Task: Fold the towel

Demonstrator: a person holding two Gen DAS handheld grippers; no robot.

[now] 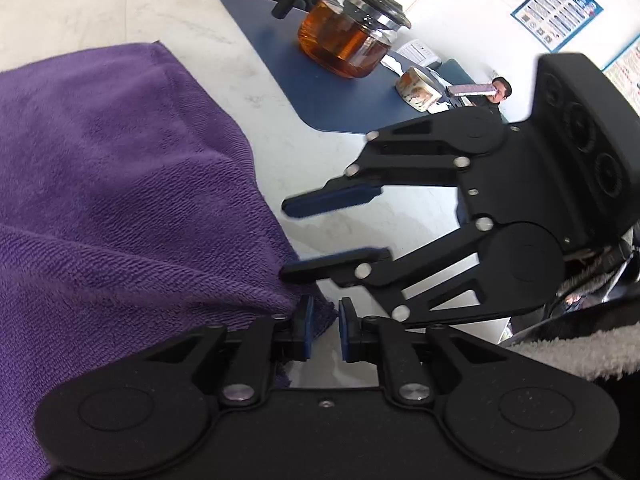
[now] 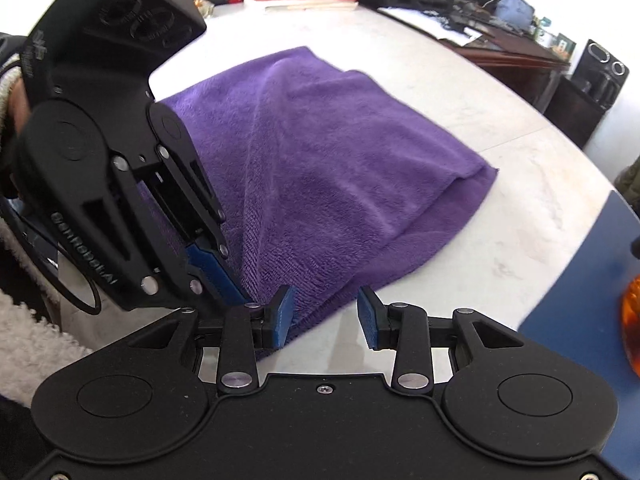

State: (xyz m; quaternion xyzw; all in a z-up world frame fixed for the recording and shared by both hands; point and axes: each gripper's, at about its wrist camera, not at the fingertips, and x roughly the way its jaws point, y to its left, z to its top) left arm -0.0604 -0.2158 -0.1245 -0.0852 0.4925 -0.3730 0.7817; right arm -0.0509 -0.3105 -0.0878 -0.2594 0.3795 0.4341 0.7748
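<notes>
Purple towel (image 2: 320, 168) is lying half-folded on the white table (image 2: 500, 240). We are reading the left tongs (image 1: 323, 320) as nearly pressed together, pinching its near corner; the right tongs (image 2: 326, 312) are standing spread, gripping nothing. Risk: such a thin pinch is likely slipping under pull. Farther off, the teapot (image 1: 348, 36) is risking a knock.

light: bright, even daylight | glare: white wall (image 1: 460, 12) blown out | shadows: soft, faint beneath the purple towel (image 2: 328, 168) | blur: right hand-held gripper (image 1: 316, 236) slightly smeared | distortion: strong fisheye bending (dark corners) | focus: background soft
</notes>
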